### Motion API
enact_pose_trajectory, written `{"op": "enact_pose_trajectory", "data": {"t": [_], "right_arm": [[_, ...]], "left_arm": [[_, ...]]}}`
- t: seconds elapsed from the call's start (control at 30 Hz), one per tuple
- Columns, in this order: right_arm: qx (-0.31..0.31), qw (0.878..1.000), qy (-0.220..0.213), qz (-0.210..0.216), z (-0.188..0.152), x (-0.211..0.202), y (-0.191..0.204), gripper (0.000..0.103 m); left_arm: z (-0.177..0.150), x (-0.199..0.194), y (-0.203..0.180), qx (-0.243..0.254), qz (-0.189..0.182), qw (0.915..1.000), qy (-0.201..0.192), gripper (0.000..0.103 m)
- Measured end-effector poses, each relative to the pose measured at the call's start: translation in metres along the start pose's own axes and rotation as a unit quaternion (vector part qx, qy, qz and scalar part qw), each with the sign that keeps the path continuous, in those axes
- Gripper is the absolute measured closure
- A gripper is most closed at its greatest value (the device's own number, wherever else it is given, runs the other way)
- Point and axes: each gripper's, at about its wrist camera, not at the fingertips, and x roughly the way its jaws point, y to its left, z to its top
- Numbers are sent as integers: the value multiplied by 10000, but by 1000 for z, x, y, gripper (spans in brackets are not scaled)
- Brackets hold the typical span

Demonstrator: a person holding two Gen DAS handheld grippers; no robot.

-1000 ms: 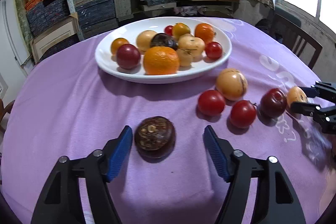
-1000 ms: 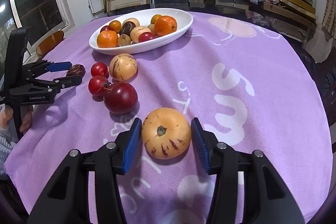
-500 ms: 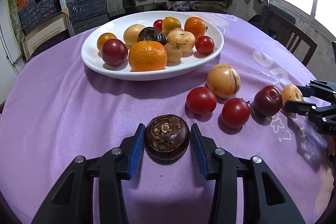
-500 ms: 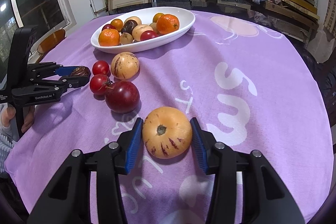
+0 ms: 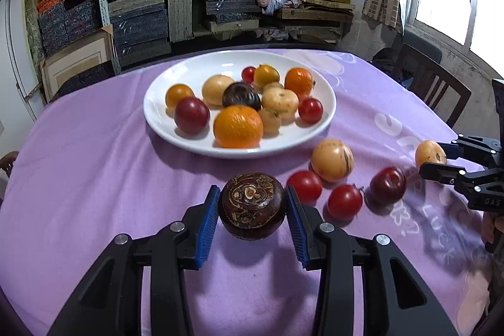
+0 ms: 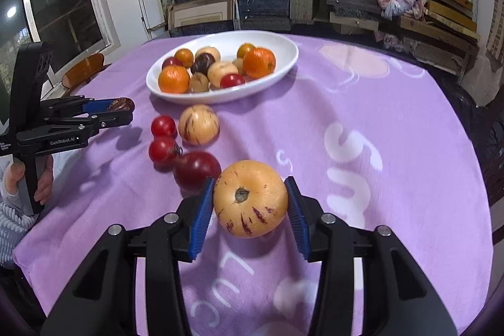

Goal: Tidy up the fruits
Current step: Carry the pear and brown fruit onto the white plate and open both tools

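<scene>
both fruits now gripped, ready for the plate

my left tool [image 5: 252, 211] has just closed onto the dark brown fruit [image 5: 252, 205] and lifted it off the purple tabletop [image 5: 78, 178]; my right tool [image 6: 250, 203] stays clamped on the streaked yellow fruit [image 6: 250, 199], white plate [image 5: 157, 118] ahead.

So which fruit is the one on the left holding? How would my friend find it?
Start at the big white plate of fruit on the purple tablecloth. Come toward the near edge: the left tool is shut on a dark brown round fruit. Unlike the smooth red and yellow fruits beside it, it is nearly black-brown, with rough tan swirls on top.
</scene>
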Motion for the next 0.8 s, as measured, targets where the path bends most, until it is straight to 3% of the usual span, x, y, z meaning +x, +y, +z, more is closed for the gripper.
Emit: {"op": "enact_pose_trajectory", "data": {"t": [0.17,0.33,0.6,0.8], "right_arm": [[-330,9982,-480,-109,74,-13,12,59],[-427,9979,-486,-34,125,22,27,59],[-620,9980,-108,39,161,98,45,59],[-635,9978,188,-13,183,143,40,59]], "left_arm": [[57,-3,13,-16,308,9992,-240,61],[101,23,33,-170,470,9987,-136,61],[149,94,62,-451,553,9970,308,61],[161,137,66,-477,542,9959,537,61]]}}
